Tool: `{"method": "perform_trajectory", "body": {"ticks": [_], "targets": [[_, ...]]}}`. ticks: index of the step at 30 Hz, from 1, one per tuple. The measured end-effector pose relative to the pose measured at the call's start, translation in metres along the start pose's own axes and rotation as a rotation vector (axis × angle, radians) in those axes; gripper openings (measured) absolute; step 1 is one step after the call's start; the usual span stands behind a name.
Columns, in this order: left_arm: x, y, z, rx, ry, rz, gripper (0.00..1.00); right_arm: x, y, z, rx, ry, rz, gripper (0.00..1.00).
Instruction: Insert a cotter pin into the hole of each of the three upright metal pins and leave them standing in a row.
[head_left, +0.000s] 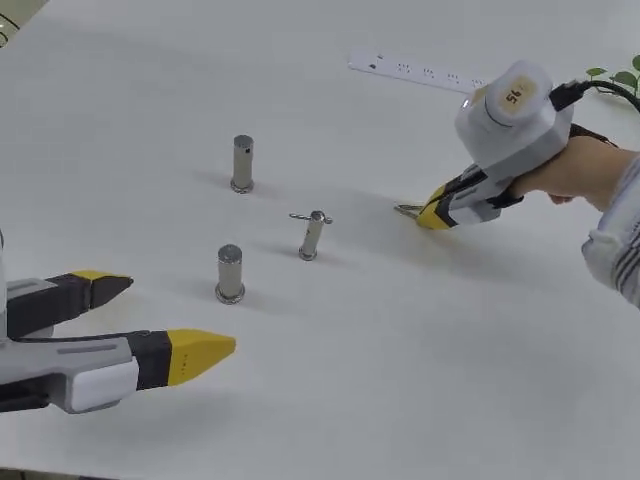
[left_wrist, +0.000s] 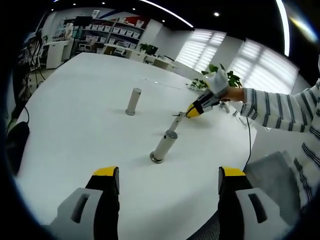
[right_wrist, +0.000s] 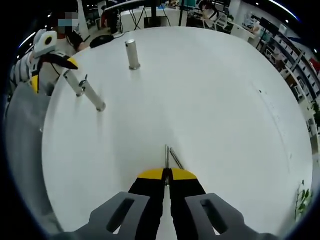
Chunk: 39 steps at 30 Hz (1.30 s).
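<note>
White table (head_left: 400, 380): the middle pin (head_left: 313, 236) of three stands upright, with a cotter pin (head_left: 300, 216) crosswise through it. Right of it, the right gripper (head_left: 428, 216), jaws closed, holds a second cotter pin (right_wrist: 168, 156) lengthwise, apparently pointing toward it. Left gripper (head_left: 182, 314), front-left, gapes empty.

On the table (head_left: 400, 380), the nearest metal pin (head_left: 230, 272) stands ahead of the spread fingertips of the left gripper (head_left: 182, 314). Farther ahead and to the right stands the middle pin (head_left: 313, 235), with a cotter pin (head_left: 300, 216) through its top; the far pin (head_left: 242, 163) stands beyond, to the left. A second cotter pin (head_left: 407, 210) juts forward from between the closed fingertips of the right gripper (head_left: 426, 214), apart from the middle pin. A power strip (head_left: 420, 72) lies well off to the right of those fingers.
</note>
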<state>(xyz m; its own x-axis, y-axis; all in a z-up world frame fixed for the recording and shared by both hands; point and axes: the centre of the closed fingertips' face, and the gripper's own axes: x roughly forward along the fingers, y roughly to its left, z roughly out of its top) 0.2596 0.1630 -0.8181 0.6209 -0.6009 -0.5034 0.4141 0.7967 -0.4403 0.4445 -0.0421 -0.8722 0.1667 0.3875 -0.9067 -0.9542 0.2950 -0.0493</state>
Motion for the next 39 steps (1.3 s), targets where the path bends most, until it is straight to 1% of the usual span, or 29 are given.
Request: {"method": "perform_trajectory", "body": {"ticks": [2,4,6,7,9,10,11,13,15,17,20,23,25,28,29,30,31,32,34,35,36,37,39], "targets": [[-0.001,0.0,0.001,0.0,-0.001,0.0,0.8,0.0,0.002,0.0,-0.021,0.003,-0.011,0.03],[-0.002,0.0,0.002,0.002,-0.006,0.002,0.8,0.0,0.003,0.001,-0.03,0.014,-0.024,0.03],[-0.004,-0.001,0.003,0.004,-0.01,0.004,0.79,-0.001,0.005,0.001,-0.055,0.025,-0.038,0.03],[-0.005,-0.002,0.005,0.008,-0.014,0.002,0.78,-0.001,0.005,0.001,-0.058,0.03,-0.041,0.03],[-0.008,-0.004,0.008,0.021,-0.021,-0.004,0.76,-0.002,0.009,0.001,-0.072,0.041,-0.029,0.03],[-0.009,-0.005,0.009,0.044,-0.024,-0.005,0.74,-0.003,0.01,0.0,-0.076,0.046,-0.028,0.03],[-0.01,-0.007,0.009,0.087,-0.013,-0.013,0.74,-0.003,0.011,0.0,-0.083,0.048,-0.031,0.03],[-0.012,-0.013,0.005,0.131,0.025,-0.033,0.74,-0.004,0.007,0.0,-0.086,0.046,-0.037,0.03],[-0.013,-0.016,0.005,0.15,0.033,-0.035,0.73,-0.009,0.008,0.002,-0.09,0.036,-0.05,0.02],[-0.014,-0.018,0.007,0.162,0.032,-0.036,0.72,-0.015,0.009,0.004,-0.097,0.025,-0.059,0.02],[-0.014,-0.019,0.011,0.174,0.025,-0.041,0.72,-0.023,0.01,0.005,-0.12,0.017,-0.081,0.02],[-0.014,-0.02,0.017,0.189,0.022,-0.042,0.72,-0.031,0.011,0.005,-0.118,-0.007,-0.096,0.02],[-0.014,-0.019,0.021,0.192,0.016,-0.038,0.71,-0.037,0.011,0.005,-0.115,-0.023,-0.11,0.03],[-0.014,-0.018,0.028,0.168,0.004,-0.038,0.68,-0.043,0.013,0.004,-0.114,-0.032,-0.125,0.03],[-0.014,-0.018,0.03,0.17,0.002,-0.036,0.67,-0.045,0.014,0.004,-0.116,-0.038,-0.131,0.03],[-0.014,-0.017,0.032,0.185,-0.002,-0.026,0.67,-0.048,0.015,0.004,-0.114,-0.05,-0.137,0.03],[-0.014,-0.015,0.037,0.207,-0.015,-0.007,0.66,-0.05,0.017,0.005,-0.112,-0.059,-0.14,0.03],[-0.014,-0.016,0.039,0.205,-0.013,-0.012,0.63,-0.053,0.018,0.006,-0.109,-0.073,-0.146,0.03],[-0.014,-0.017,0.045,0.196,-0.023,-0.019,0.58,-0.058,0.02,0.008,-0.104,-0.09,-0.157,0.03],[-0.014,-0.018,0.05,0.192,-0.038,-0.018,0.57,-0.06,0.022,0.009,-0.104,-0.098,-0.161,0.03],[-0.014,-0.018,0.052,0.189,-0.044,-0.02,0.57,-0.06,0.019,0.009,-0.104,-0.112,-0.168,0.03],[-0.014,-0.019,0.054,0.183,-0.049,-0.023,0.57,-0.061,0.019,0.009,-0.107,-0.117,-0.169,0.03],[-0.013,-0.022,0.059,0.172,-0.062,-0.035,0.56,-0.065,0.024,0.011,-0.119,-0.128,-0.18,0.03]]}}
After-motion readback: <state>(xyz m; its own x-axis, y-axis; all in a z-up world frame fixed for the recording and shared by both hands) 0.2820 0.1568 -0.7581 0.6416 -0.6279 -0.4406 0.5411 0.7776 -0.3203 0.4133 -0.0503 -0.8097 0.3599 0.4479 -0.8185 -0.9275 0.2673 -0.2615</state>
